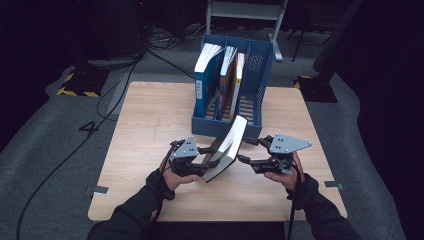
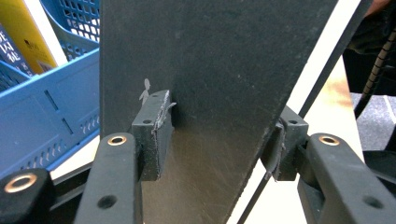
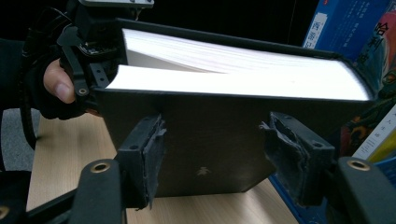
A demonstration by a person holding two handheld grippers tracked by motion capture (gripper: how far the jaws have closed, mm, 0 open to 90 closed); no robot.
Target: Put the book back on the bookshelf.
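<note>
A thick black book [image 1: 227, 150] with white page edges stands tilted on the wooden table [image 1: 150, 130], just in front of the blue file rack [image 1: 261, 75]. My left gripper [image 1: 207, 159] is shut on its lower left end; in the left gripper view both pads [image 2: 154, 135] press on the dark book [image 2: 219, 84]. My right gripper [image 1: 246, 151] stands open just right of the book. In the right gripper view the black cover [image 3: 210, 135] faces the spread jaws, wider than the gap between them, and the other gripper [image 3: 100, 70] clamps the book's far end.
The rack holds several upright books, among them a blue one [image 1: 205, 80] at its left; its right slot looks free. The rack's front wall [image 2: 46, 121] is close behind the black book. Cables lie on the grey floor beyond the table's left edge.
</note>
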